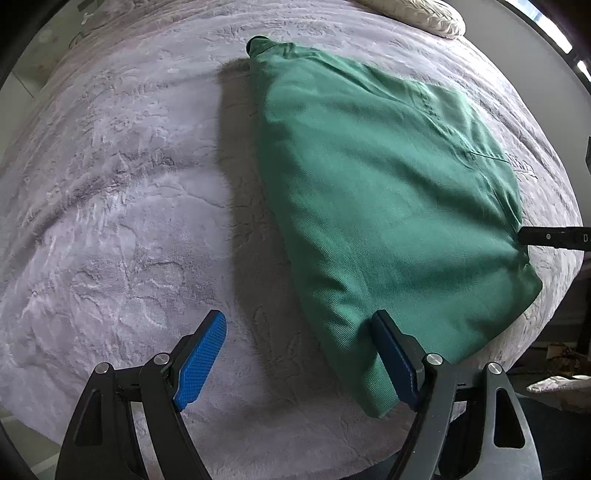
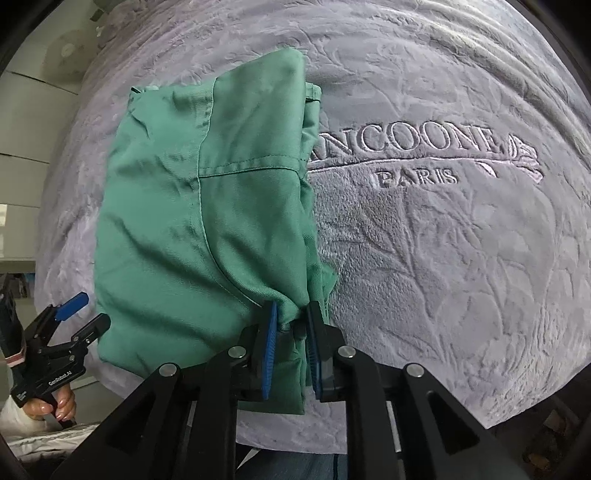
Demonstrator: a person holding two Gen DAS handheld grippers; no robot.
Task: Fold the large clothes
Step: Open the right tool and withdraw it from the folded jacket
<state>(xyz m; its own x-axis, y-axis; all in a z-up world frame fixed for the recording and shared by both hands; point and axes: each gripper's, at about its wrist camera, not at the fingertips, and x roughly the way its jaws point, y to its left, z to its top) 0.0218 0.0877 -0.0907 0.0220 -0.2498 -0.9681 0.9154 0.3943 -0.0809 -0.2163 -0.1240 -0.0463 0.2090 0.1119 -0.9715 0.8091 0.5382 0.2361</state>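
Green twill, already doubled into a compact oblong, shows that most of the folding looks done: the garment lies in several stacked layers on the plush grey blanket, seams and hems lined up along its right edge. Nearest the right wrist camera, the right gripper has its blue pads drawn close together on a bunched near corner of the cloth, so it appears to be pinching that corner. From the left wrist view, the left gripper stands wide open and holds nothing; its right finger touches or overlaps the garment's near edge, while the other hovers over bare blanket. I judge that one more fold, or just a final smoothing and release, is left. Farther off, embroidered lettering runs across the blanket beside the garment, and a cream pillow sits beyond the far end.
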